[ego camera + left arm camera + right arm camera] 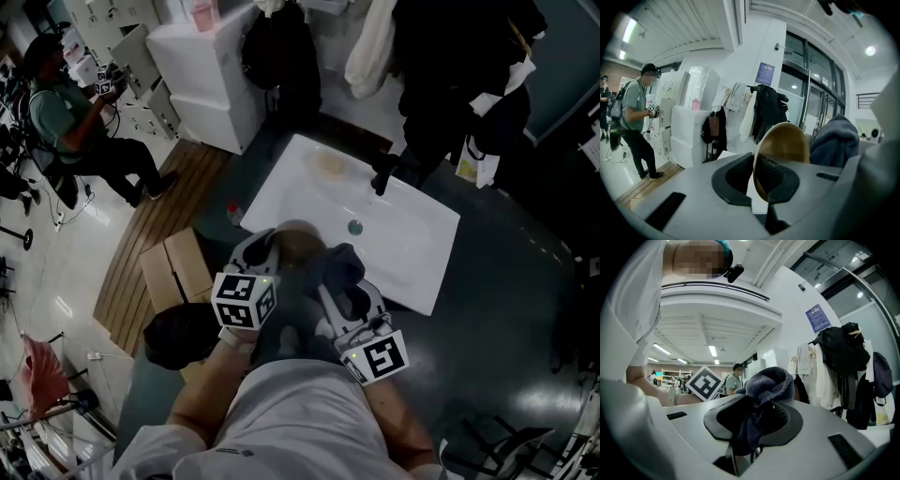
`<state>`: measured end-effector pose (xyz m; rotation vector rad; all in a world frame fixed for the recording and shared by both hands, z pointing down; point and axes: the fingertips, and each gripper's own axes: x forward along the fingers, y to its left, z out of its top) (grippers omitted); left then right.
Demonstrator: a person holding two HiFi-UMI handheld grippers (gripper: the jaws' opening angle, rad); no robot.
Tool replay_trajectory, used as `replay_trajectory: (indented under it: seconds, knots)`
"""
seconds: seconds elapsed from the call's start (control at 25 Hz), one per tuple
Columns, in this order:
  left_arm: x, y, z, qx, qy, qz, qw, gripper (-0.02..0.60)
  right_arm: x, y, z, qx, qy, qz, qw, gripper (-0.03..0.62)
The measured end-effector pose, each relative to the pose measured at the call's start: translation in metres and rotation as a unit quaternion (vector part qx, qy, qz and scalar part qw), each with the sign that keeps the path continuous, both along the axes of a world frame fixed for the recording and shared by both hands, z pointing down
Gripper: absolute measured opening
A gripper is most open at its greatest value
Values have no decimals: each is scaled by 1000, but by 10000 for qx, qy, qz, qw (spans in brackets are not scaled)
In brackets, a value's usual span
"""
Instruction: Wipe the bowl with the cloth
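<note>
The head camera looks steeply down from above the person onto the white rectangular counter. The cameras riding behind the left claw and the right claw sit very close to them, tilted upward across the room. Both catch the hanging dark coats, which the head view shows along its top edge.

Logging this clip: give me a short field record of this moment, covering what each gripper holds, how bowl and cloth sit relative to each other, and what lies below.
left gripper: shut on the rim of the brown bowl, which is tipped on edge
right gripper: shut on the dark blue cloth, which is bunched
bowl and cloth: side by side in the air; contact cannot be told
below: white counter, with both items held over its near edge
background: person standing at far left
</note>
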<state>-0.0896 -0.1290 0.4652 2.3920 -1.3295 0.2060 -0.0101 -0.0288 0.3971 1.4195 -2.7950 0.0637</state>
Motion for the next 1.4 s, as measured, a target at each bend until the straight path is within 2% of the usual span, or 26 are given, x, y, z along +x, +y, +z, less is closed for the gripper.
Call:
replay_trajectory:
  seconds: [0.16,0.44,0.88,1.12,1.24,1.4]
  knots:
    - [23,-12,-9,-3,55,137,9999,20,0,-16,7,-73,275,-149,9995,87]
    - [54,-16,-19,78,84,522,9986,21,18,-52,20,-432,359,107,9984,87]
    - [70,-6,-26,392,-50,648,9971,23,26,-79,32,-830,319,278,9956,87]
    - [79,4,-25,438,-80,581,9973,40,38,-84,33,-1103,-23,611,9920,87]
    - [79,4,-23,392,25,498,9980,48,41,-89,34,-1432,-592,692,9855,87]
    - [77,3,-23,372,162,376,9985,49,43,-96,33,-1854,-1478,810,9681,87]
